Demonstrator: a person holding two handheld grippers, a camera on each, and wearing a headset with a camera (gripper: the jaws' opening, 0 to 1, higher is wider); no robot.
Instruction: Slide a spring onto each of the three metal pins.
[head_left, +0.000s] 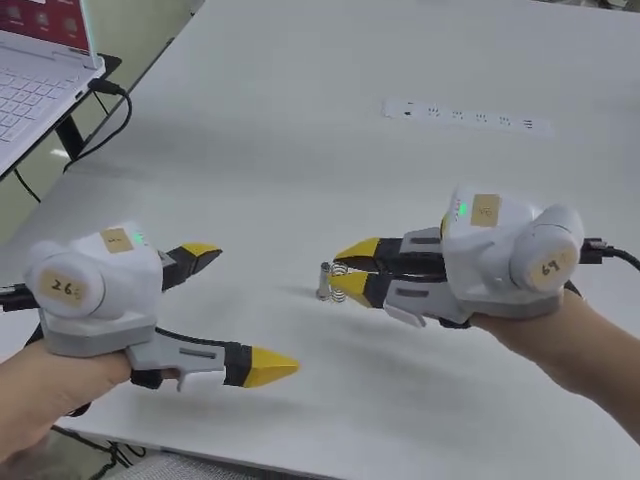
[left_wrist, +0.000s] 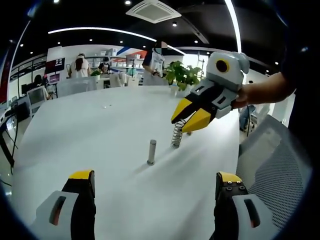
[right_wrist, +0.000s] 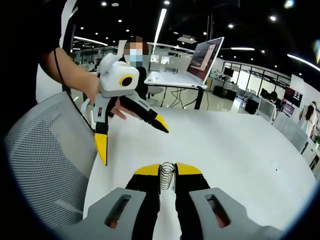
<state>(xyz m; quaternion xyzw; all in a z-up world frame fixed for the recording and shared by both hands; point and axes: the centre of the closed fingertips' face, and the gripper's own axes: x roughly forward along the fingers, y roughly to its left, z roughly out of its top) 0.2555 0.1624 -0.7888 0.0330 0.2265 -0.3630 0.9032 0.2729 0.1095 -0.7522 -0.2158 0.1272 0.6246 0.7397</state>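
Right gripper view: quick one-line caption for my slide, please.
Right gripper shut on a spring over the white table, the left gripper open beyond it.

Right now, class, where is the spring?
The spring sits between the yellow tips of the right gripper, near the centre of the head view, just beside an upright metal pin on the white table.

Yellow tips and black jaws mark the white-and-grey left tool (head_left: 255, 309) and right tool (head_left: 338, 270), with a silver spring (right_wrist: 167, 176) and grey pin (left_wrist: 151, 152) ahead on a white table (head_left: 300, 150).
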